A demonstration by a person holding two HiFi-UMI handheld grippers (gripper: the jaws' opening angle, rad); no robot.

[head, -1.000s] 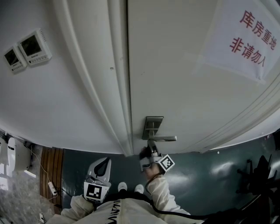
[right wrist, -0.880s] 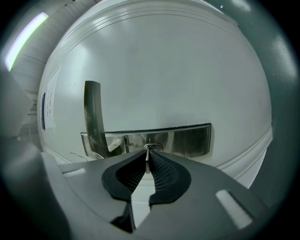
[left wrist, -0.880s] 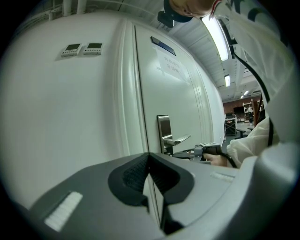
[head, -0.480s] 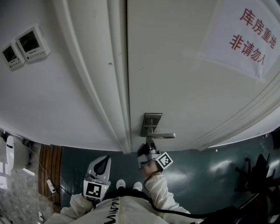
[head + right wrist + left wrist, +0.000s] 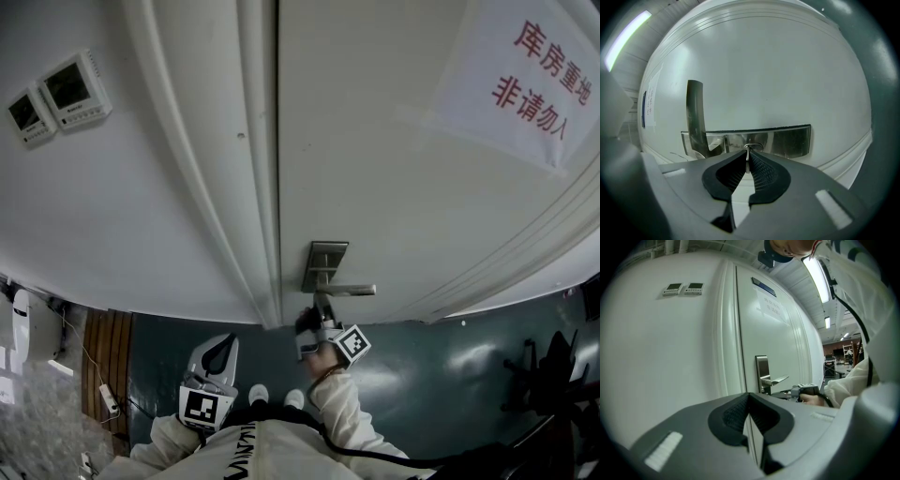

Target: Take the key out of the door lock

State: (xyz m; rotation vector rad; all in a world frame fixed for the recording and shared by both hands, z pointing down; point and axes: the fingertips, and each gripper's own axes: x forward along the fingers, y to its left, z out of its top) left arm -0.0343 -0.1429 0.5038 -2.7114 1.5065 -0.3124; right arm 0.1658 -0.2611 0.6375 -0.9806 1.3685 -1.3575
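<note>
The door's steel lock plate [image 5: 324, 264] carries a lever handle [image 5: 351, 290]. In the right gripper view a small metal key [image 5: 747, 157] sticks out of the plate [image 5: 787, 140] beside the handle [image 5: 695, 112]. My right gripper [image 5: 747, 165] is shut on the key, its pads pressing both flat sides. The head view shows this gripper [image 5: 320, 317] just under the handle, hiding the key. My left gripper [image 5: 219, 356] hangs low by my body, jaws shut and empty, pointing at the door [image 5: 749, 396]. From there the right gripper [image 5: 806, 391] shows at the lock [image 5: 762, 371].
The white door [image 5: 394, 169] bears a paper sign with red print [image 5: 534, 80]. Its frame [image 5: 216, 187] runs along the left. Two wall control panels [image 5: 58, 98] sit further left. A power strip [image 5: 112, 404] lies on the dark floor below.
The head view has shifted slightly. My right gripper stays at the lock under the handle, and the left gripper has not moved.
</note>
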